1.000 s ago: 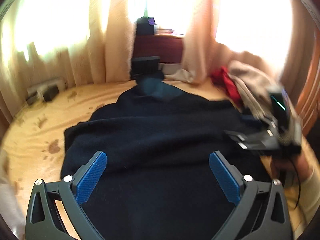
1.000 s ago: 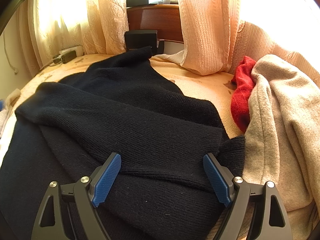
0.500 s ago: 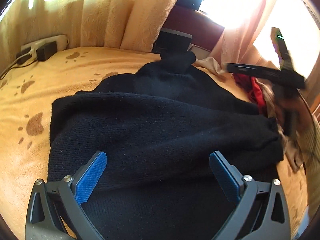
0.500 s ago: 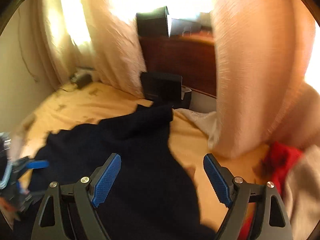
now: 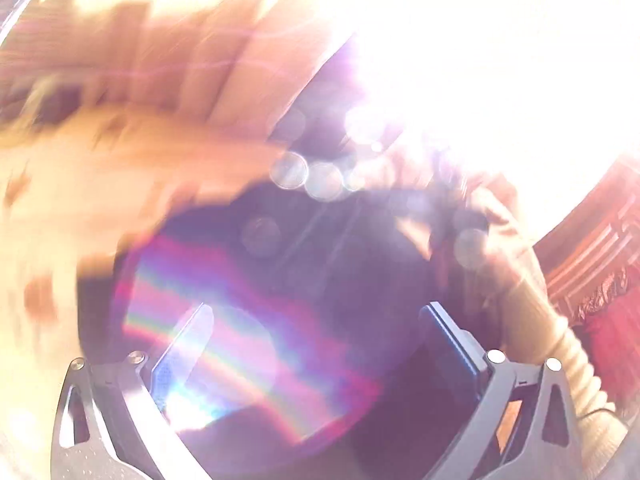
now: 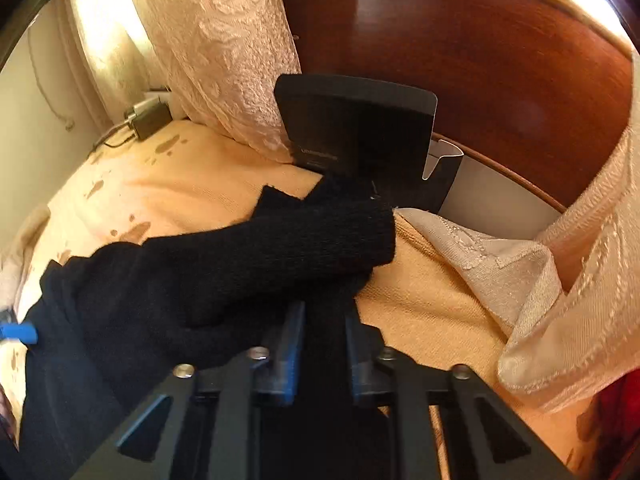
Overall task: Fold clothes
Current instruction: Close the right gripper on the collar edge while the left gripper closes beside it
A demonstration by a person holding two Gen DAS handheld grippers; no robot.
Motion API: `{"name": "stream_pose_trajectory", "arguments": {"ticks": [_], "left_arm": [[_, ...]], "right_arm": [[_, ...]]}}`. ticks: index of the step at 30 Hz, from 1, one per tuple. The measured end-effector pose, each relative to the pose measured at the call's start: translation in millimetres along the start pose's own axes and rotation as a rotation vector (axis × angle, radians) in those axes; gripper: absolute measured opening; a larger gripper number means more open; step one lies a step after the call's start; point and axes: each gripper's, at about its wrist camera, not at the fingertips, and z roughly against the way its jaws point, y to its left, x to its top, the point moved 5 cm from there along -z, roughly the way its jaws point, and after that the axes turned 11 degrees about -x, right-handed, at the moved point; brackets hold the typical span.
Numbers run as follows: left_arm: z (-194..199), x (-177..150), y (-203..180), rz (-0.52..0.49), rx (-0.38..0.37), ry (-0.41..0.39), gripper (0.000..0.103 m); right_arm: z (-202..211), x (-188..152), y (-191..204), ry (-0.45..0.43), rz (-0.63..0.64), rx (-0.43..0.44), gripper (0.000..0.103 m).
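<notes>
A black knit sweater (image 6: 180,280) lies on the yellow bed sheet (image 6: 192,184), its sleeve cuff (image 6: 360,228) reaching toward the headboard. My right gripper (image 6: 324,332) points down at that sleeve. Its jaws are closing, with a fold of the black knit pinched between the blue pads. In the left wrist view, glare and blur wash out most of the picture. My left gripper (image 5: 320,344) stands open over the dark sweater (image 5: 340,260), nothing between its fingers. A hand in a cream sleeve (image 5: 532,292) shows on the right there.
A black box (image 6: 360,128) leans on the wooden headboard (image 6: 480,60) just beyond the cuff. Cream curtains (image 6: 224,40) hang left and right. A power strip (image 6: 150,118) lies at the far left. A red garment (image 6: 624,408) sits at the right edge.
My right gripper moved up to the sleeve end by the headboard, and its wide-open jaws closed on the black knit. The left wrist view swung and filled with glare; that gripper stays open.
</notes>
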Motion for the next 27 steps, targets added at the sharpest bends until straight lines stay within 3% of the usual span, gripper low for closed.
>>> {"name": "stream_pose_trajectory", "arguments": {"ticks": [2, 5, 7, 12, 17, 19, 22, 23, 24, 26, 27], "left_arm": [[-13.7, 37.1, -2.8, -0.145, 0.035, -0.026, 0.103], [-56.2, 75.6, 8.7, -0.308, -0.032, 0.047, 0.103], [-87.2, 87.3, 19.9, -0.329, -0.089, 0.13, 0.103], [-150.7, 92.4, 37.6, -0.163, -0.236, 0.319, 0.103], [-174.6, 87.1, 27.9, -0.246, -0.233, 0.391, 0.103], [-179.0, 91.1, 29.1, -0.236, -0.228, 0.39, 0.103], [-181.3, 102.0, 34.5, -0.16, -0.292, 0.378, 0.101], [-181.3, 104.9, 37.3, -0.143, -0.306, 0.374, 0.093], [-181.4, 107.7, 41.5, -0.123, -0.312, 0.374, 0.084], [-179.6, 114.0, 55.8, -0.065, -0.29, 0.362, 0.04], [-177.6, 117.0, 63.1, -0.035, -0.281, 0.349, 0.031]], "right_arm": [[6.2, -2.2, -1.9, -0.018, -0.014, 0.009, 0.015], [19.7, -4.7, -11.8, -0.061, -0.071, 0.044, 0.013], [27.2, -6.0, -20.2, -0.086, -0.104, 0.069, 0.012], [29.3, -6.6, -31.5, -0.082, -0.122, 0.082, 0.012], [19.1, -1.7, -45.0, -0.05, -0.221, 0.197, 0.013], [14.6, -2.4, -48.6, -0.041, -0.255, 0.231, 0.019], [11.1, -1.5, -52.1, -0.031, -0.291, 0.262, 0.053], [11.2, -0.6, -53.6, -0.034, -0.305, 0.271, 0.061], [11.3, 0.3, -55.1, -0.038, -0.32, 0.28, 0.062], [11.5, 2.4, -55.9, -0.041, -0.334, 0.312, 0.062], [12.6, 3.2, -56.1, -0.045, -0.338, 0.319, 0.062]]}}
